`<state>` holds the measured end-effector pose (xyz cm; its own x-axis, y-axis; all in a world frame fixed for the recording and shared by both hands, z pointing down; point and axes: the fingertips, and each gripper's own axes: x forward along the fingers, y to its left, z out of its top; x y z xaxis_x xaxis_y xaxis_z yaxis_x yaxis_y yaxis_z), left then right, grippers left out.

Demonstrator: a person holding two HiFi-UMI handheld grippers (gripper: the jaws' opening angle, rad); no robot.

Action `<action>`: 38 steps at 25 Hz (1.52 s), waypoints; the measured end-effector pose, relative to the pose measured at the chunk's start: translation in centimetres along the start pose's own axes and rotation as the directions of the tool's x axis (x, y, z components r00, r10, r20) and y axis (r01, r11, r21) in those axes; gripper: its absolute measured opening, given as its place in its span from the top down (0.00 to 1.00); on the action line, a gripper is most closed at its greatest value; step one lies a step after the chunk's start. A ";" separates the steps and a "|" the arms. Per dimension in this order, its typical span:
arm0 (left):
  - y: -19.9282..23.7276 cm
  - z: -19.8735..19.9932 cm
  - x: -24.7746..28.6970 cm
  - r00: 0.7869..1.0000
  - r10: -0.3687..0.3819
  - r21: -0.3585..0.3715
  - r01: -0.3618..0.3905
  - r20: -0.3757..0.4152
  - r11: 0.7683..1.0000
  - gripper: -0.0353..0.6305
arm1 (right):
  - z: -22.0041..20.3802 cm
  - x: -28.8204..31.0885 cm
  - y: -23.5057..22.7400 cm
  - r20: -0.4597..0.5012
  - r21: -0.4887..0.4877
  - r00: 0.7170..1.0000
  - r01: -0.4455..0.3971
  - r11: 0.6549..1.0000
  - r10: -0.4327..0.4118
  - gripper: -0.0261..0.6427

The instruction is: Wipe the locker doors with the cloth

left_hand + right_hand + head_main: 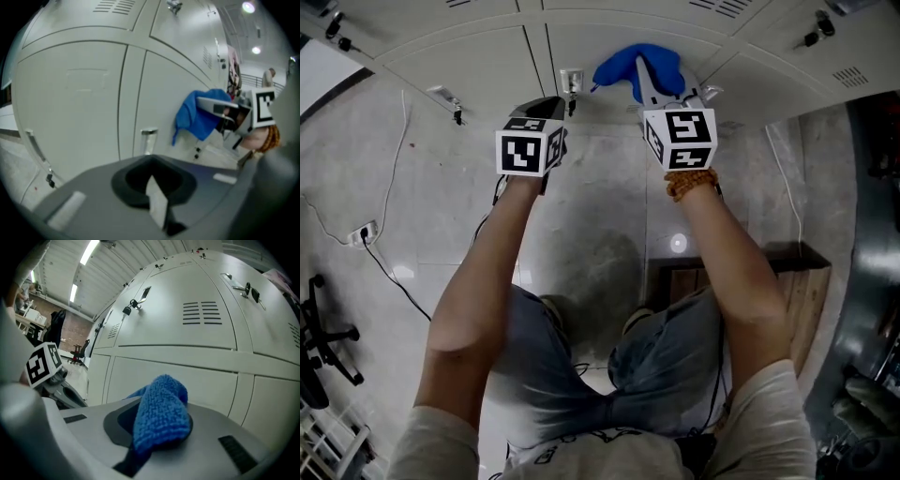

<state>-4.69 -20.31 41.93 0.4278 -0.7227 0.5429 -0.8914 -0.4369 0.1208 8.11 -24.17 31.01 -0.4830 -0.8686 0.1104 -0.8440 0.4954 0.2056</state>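
No legible words, brands or numbers anywhere, only black-and-white square markers on the cubes riding just behind the left claw [554, 103] and the right claw [646, 81], coded patterns that carried no letters

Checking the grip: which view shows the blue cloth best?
The right gripper view: the blue cloth fills the centre, clamped in the right gripper. The head view shows it partly behind that gripper; the left gripper view shows it small, side-on.
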 end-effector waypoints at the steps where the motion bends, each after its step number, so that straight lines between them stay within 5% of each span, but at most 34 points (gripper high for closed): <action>1: -0.1 0.0 0.1 1.000 -0.001 -0.003 0.001 0.001 1.000 0.94 | -0.9 0.1 0.2 -0.015 0.002 1.000 0.000 1.000 0.000 0.91; 13: -0.8 0.3 1.3 1.000 0.005 -0.073 -0.005 0.008 0.997 0.94 | -11.5 1.9 2.8 -0.133 0.037 0.990 0.044 0.998 -0.038 0.91; 19: -1.5 -0.1 0.6 1.000 -0.011 -0.032 0.010 -0.015 0.999 0.94 | -18.1 3.1 4.4 -0.196 0.072 0.979 0.071 0.995 -0.055 0.91; 23: -1.5 -1.1 0.2 0.998 0.003 0.066 0.000 -0.056 0.998 0.94 | -21.1 3.5 5.3 -0.217 0.063 0.975 0.062 0.996 -0.047 0.91; 38: -1.6 -1.4 -0.6 0.997 -0.019 0.068 0.025 -0.076 0.997 0.94 | -29.2 3.9 5.7 -0.350 0.025 0.936 0.043 0.999 -0.032 0.91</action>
<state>-3.72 -18.35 42.59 0.4324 -0.6714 0.6019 -0.8683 -0.4900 0.0772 8.20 -24.87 60.97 -0.3435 -0.8312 0.4372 -0.8696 0.4573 0.1861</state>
